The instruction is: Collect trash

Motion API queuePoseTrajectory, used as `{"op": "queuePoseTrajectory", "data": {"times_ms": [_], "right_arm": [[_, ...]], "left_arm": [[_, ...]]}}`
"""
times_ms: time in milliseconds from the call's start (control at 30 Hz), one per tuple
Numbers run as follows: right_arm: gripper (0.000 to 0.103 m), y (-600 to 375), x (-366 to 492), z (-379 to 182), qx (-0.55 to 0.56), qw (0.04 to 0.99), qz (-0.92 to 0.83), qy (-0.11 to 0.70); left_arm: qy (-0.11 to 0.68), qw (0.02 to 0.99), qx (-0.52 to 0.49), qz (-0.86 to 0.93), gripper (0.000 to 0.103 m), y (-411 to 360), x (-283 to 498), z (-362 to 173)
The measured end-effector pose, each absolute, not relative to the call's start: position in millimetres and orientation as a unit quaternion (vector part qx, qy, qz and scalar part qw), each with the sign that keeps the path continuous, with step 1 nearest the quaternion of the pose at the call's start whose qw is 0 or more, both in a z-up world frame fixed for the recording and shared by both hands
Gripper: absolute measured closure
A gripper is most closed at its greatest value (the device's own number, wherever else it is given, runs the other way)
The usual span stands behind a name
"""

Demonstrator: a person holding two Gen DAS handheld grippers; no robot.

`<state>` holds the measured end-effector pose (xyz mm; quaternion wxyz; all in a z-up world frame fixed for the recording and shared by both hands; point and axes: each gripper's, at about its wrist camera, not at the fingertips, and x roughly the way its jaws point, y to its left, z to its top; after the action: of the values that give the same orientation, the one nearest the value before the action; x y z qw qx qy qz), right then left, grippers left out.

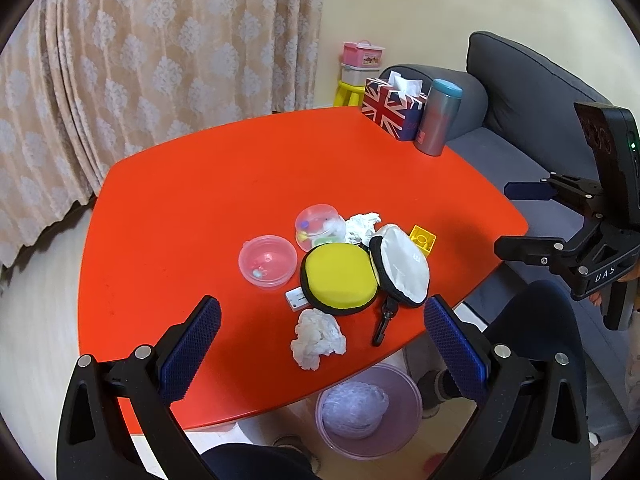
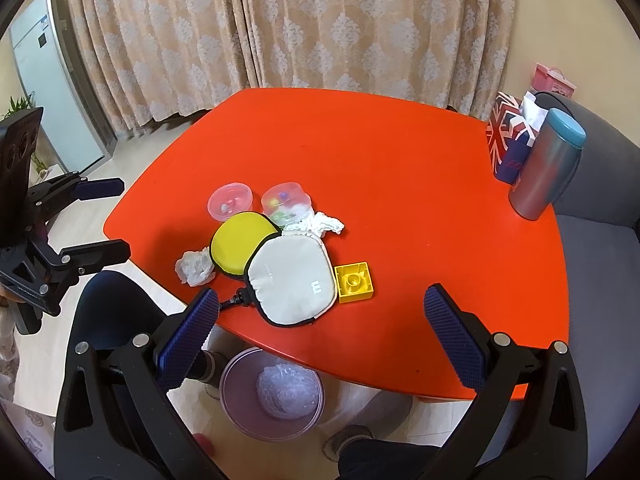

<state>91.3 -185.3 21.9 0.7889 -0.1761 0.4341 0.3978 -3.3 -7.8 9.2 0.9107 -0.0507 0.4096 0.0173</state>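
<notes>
Far tissue (image 1: 362, 225) partly behind pouch (image 1: 362, 272), bin (image 2: 272, 394) contents prob. plastic

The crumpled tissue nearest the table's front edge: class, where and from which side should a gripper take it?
Grip the crumpled tissue across its bulging middle, coming from above. It is a soft, lumpy wad that squeezes anywhere, and the yellow case crowds its far side.

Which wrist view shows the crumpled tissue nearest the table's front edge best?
The left wrist view: the crumpled tissue lies whole and unobstructed between the open left gripper fingers. In the right wrist view the same tissue appears smaller, off to the left, tucked against the yellow pouch.
</notes>
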Motion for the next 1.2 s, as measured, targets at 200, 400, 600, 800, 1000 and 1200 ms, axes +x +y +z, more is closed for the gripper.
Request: {"op": "queuePoseTrajectory", "data": {"times_ms": [200,400,600,800,1000,1200], "right_arm": [[0.003,-185.3,91.4,22.0,-0.177,0.788,0.399,0.434],[0.003,-185.5,90.7,21.3,-0.177,0.788,0.399,0.434],[0.003,-185.3,90.6,21.4,-0.177,0.788,0.400,0.434],[0.003,-185.1,90.4,21.1,-0.177,0.788,0.400,0.434],[0.003,-185.7,90.2,20.4,-0.177,0.787,0.400,0.435],[0.003,-186.7,87.4,18.6,-0.178,0.787,0.401,0.435]], "left_arm": [[0.410,0.910,-0.051,0.016,0.006,-7.0,-5.4,9.3],[0.411,0.910,-0.053,0.015,0.006,-8.2,-6.3,10.1],[0.412,0.909,-0.054,0.014,0.006,-10.2,-7.2,10.6],[0.411,0.910,-0.053,0.014,0.006,-7.9,-8.0,7.9],[0.413,0.909,-0.054,0.013,0.006,-9.8,-6.7,5.1],[0.414,0.909,-0.054,0.012,0.006,-10.4,-6.5,3.9]]}}
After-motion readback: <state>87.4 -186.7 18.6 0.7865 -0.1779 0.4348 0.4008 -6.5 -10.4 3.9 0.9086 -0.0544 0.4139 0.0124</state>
